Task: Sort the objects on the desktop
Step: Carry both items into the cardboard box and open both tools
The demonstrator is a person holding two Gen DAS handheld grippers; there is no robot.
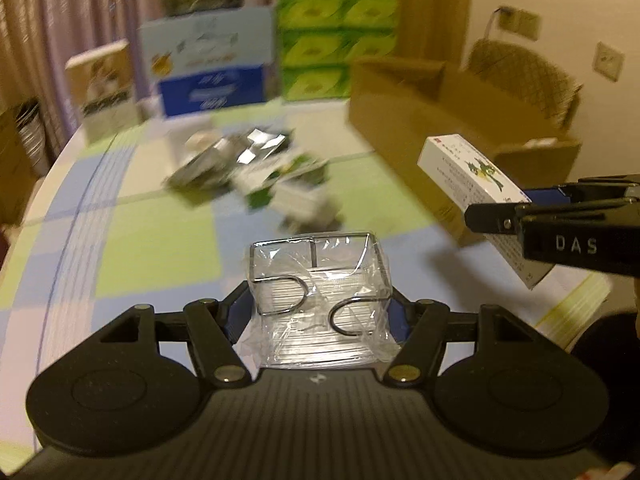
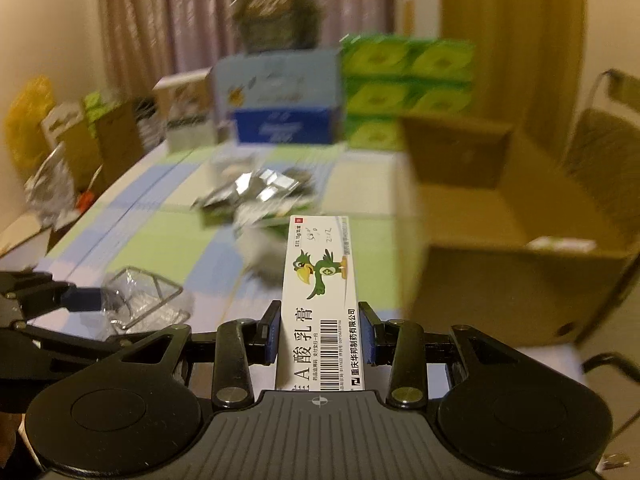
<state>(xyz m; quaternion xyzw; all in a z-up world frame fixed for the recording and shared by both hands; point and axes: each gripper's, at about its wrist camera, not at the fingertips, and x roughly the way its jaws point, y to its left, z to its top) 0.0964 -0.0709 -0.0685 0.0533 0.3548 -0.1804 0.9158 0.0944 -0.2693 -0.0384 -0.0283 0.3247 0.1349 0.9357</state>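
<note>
My left hand-held gripper [image 1: 320,312] is pinching a clear packet with wire clips inside [image 1: 318,300]. The packet sits between the two blue pads, up in the air above the bench [image 1: 132,240]. From the right wrist camera I can see that same clear packet [image 2: 140,300] down at the left, stuck on the tip of the left hand-held gripper [image 2: 86,298].

My right hand-held gripper [image 2: 320,332] is pinching a white medicine box [image 2: 318,304]. The box has a green bird on it and a barcode. It points straight out from between the pads. In the left wrist camera the white medicine box [image 1: 476,196] shows at the right, tilted, with the right hand-held gripper [image 1: 500,208] closed on its lower end. It is up off the bench, just in front of the open cardboard box [image 1: 400,128].

The bench has a cloth with green, blue and pale squares. A pile of small things [image 1: 256,168] lies near the middle of it, some shiny and some green and white. They are too blurry for me to tell what each one is. The cardboard box stands on the right side of the bench. At the far edge stand a blue and white carton [image 1: 208,64] and a stack of green packs [image 1: 336,44].
</note>
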